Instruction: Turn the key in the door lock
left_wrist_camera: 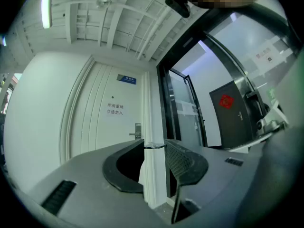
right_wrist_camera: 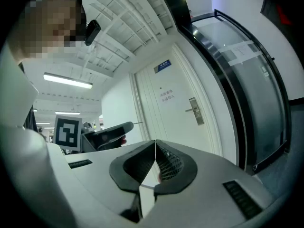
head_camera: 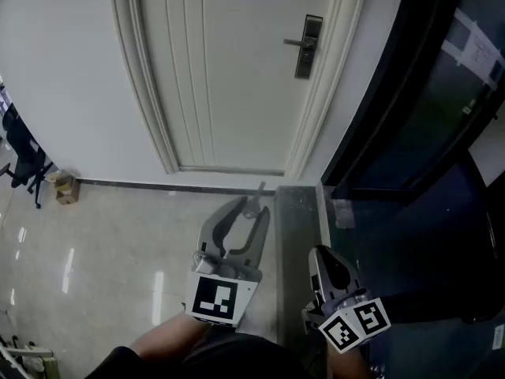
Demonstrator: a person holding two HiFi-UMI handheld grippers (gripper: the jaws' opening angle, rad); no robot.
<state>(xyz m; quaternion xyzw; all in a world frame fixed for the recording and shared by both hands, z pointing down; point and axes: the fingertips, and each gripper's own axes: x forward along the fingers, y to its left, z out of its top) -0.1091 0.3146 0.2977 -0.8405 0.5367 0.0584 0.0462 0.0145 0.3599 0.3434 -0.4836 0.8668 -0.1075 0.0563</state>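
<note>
A white door (head_camera: 229, 77) stands ahead, with a metal lock plate and lever handle (head_camera: 308, 46) on its right side; the lock also shows small in the left gripper view (left_wrist_camera: 137, 131) and in the right gripper view (right_wrist_camera: 195, 111). My left gripper (head_camera: 254, 204) is low in front of the door, well short of the lock, shut on a thin key (head_camera: 259, 189) that sticks out past its tips (left_wrist_camera: 154, 146). My right gripper (head_camera: 319, 253) hangs lower right, shut with nothing in it (right_wrist_camera: 155, 142). From the right gripper view I see the left gripper (right_wrist_camera: 109, 132) and its key (right_wrist_camera: 137, 123).
A dark glass partition (head_camera: 426, 109) runs along the right of the door frame. A black office chair (head_camera: 20, 160) and a small cardboard box (head_camera: 66, 188) stand at the left wall. A dark door with a red decoration (left_wrist_camera: 227, 101) lies beyond the glass.
</note>
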